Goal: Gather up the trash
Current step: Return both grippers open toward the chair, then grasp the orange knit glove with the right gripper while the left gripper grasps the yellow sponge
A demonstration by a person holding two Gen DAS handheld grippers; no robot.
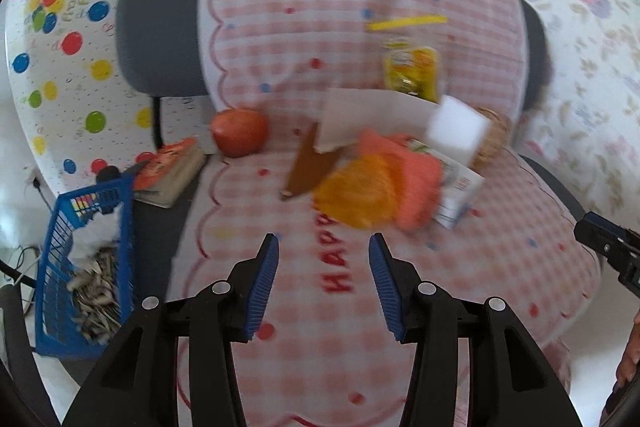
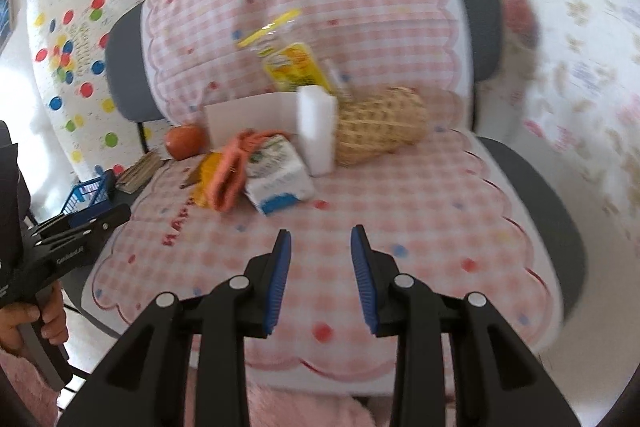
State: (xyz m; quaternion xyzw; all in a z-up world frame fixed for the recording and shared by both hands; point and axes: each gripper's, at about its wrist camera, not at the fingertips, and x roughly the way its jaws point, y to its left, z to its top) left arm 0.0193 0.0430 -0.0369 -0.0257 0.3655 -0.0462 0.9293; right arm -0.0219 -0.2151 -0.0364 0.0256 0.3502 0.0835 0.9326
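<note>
A pile of trash lies on a chair seat covered by a pink checked cloth (image 1: 304,307): an orange-yellow wrapper (image 1: 360,191), a salmon cloth piece (image 1: 412,183), a white carton (image 2: 280,183), a white foam block (image 2: 317,129), brown paper (image 1: 308,163), white card (image 1: 368,115) and a yellow snack bag (image 2: 292,67). My left gripper (image 1: 323,247) is open and empty, hovering short of the pile. My right gripper (image 2: 321,241) is open and empty above the seat, in front of the carton. A blue basket (image 1: 86,267) holding scraps stands at the left.
A red apple (image 1: 240,131) and a book (image 1: 170,175) lie at the seat's left. A woven wicker holder (image 2: 380,125) lies behind the foam block. The chair back rises behind the pile. Balloon-print sheets cover the walls. The other gripper shows at each view's edge.
</note>
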